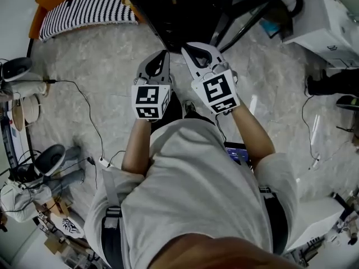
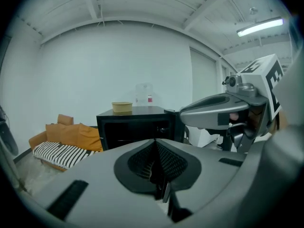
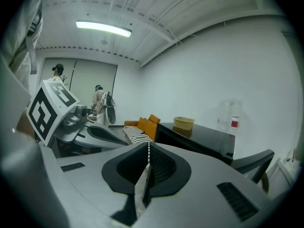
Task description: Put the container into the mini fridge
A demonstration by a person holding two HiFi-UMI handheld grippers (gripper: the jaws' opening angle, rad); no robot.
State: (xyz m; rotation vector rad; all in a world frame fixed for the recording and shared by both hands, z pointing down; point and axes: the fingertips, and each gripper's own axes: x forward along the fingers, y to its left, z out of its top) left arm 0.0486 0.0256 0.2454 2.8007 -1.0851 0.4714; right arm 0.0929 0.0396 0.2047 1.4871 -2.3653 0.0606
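On top of the black mini fridge point(image 2: 137, 127) sat the container point(image 2: 122, 107), a small round tan bowl. A clear bottle point(image 2: 143, 94) with a red label stood just beside it. The container was well ahead of both grippers and touched neither. The left gripper point(image 2: 156, 144) had its jaws pressed together with nothing in them, and so did the right gripper point(image 3: 148, 148). They were held side by side. Grey floor point(image 1: 101, 66) lay open on the left, with a striped cushion point(image 1: 87, 10) at its far edge.
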